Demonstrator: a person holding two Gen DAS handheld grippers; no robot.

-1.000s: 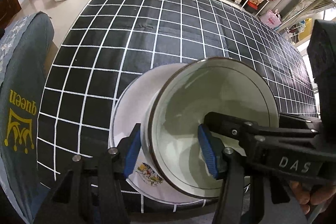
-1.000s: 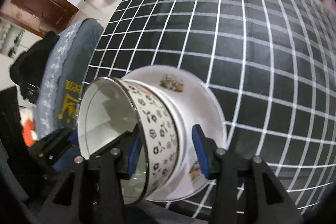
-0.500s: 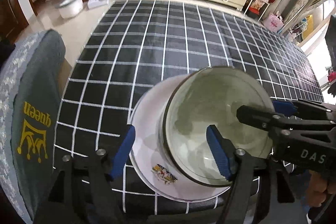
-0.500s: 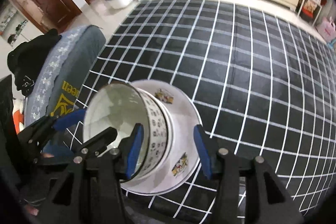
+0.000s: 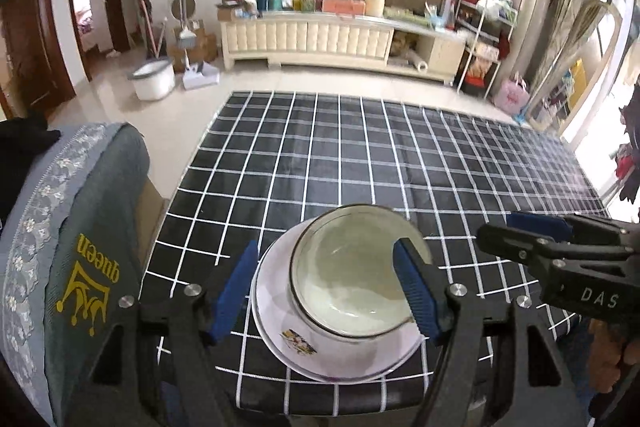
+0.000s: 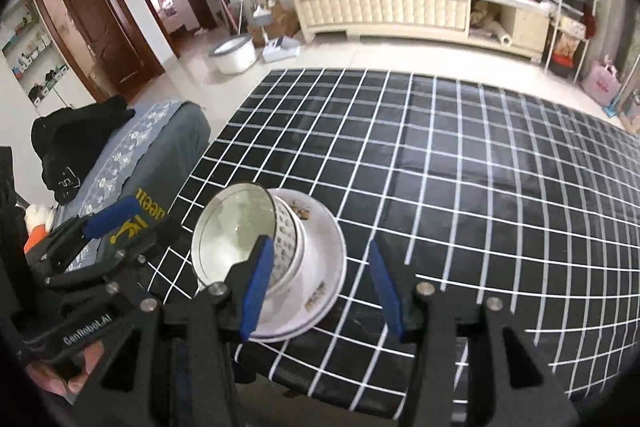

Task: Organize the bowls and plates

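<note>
The bowl (image 5: 354, 273) sits on the white plate (image 5: 340, 357), which rests at the near left edge of the counter (image 5: 400, 155) with its black checked cloth. From the right wrist view the bowl (image 6: 248, 231) looks tilted towards the left, its flowered wall leaning on what may be a second bowl beneath; I cannot tell for sure. The left hand-held gripper (image 5: 326, 295) has its blue pads spread wide, touching nothing, and the right hand-held gripper (image 6: 320, 287) is likewise spread and empty. The stacking step seems finished, with both tools clear of the dishes. Next would be a check that the tilted bowl sits steady, or a nudge to level it. Compared with a second ago, both have pulled back and up: the bowl's rim then sat between the pads and now shows smaller, with more of the room and the grey chair cover (image 5: 80, 247) in view.
</note>
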